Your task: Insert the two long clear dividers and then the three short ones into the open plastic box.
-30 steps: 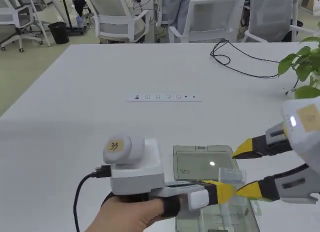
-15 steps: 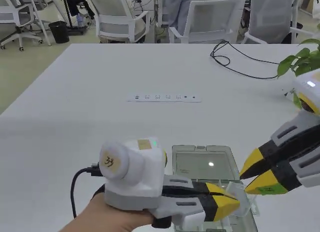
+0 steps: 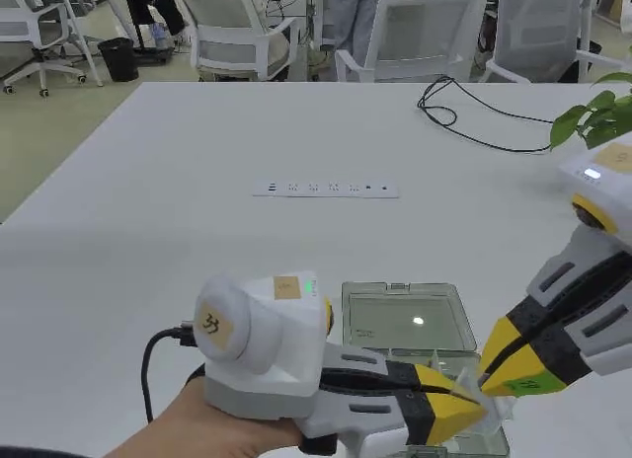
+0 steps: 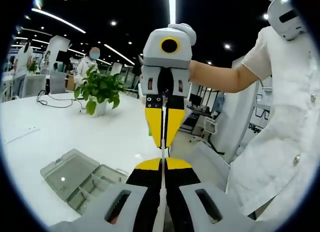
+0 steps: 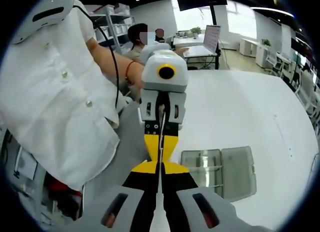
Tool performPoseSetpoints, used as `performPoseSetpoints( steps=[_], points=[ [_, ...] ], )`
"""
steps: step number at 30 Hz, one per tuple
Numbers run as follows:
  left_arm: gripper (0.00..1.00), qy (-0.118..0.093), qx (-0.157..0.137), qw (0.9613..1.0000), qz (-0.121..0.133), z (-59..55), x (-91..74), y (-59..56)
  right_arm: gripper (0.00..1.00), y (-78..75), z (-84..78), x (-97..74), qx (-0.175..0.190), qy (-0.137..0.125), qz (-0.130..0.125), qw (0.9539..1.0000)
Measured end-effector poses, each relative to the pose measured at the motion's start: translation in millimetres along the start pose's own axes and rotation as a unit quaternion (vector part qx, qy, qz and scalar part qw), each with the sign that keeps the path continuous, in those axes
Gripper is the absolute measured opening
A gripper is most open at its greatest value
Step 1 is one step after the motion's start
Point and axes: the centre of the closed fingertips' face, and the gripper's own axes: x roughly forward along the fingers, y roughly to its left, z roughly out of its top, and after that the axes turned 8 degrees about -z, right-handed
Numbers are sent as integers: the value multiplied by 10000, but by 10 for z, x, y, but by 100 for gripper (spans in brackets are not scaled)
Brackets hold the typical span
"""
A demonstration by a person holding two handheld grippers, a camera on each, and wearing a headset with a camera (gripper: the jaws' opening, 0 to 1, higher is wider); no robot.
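Note:
The open clear plastic box (image 3: pixel 405 320) lies on the white table (image 3: pixel 197 211), lid flat toward the far side and its base partly hidden under the grippers. It also appears in the left gripper view, as the box (image 4: pixel 82 177), and in the right gripper view, as the box (image 5: pixel 220 172). My left gripper (image 3: pixel 464 406) points right and my right gripper (image 3: pixel 491 382) points left, tip to tip above the base. Both are shut on a thin clear divider (image 3: pixel 502 407). That divider shows edge-on (image 4: pixel 163 153) between my left gripper (image 4: pixel 162 164) and the right gripper (image 4: pixel 163 142).
A white power strip (image 3: pixel 326 189) is set in the middle of the table. A black cable (image 3: pixel 474 117) loops at the far right near a green plant (image 3: pixel 597 122). Office chairs (image 3: pixel 415 38) stand behind the far edge.
My right gripper, open a second ago, has dropped toward the left gripper's tips and shut. My left gripper has rolled in the hand and stayed over the box base.

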Motion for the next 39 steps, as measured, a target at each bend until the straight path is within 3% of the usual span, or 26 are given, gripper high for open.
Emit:
performPoseSetpoints(
  steps=[18,28,39],
  points=[
    [1,120,-18,9998,157,-73,-34,25,3,-25,-7,23,-51,-41,-87,9999],
    [20,97,-164,9984,529,-146,-164,123,3,-121,10,-4,-42,-143,-311,9994],
    [49,143,-36,9927,1199,-221,-428,336,3,-251,-42,20,25,-125,-581,9982]
  ],
)
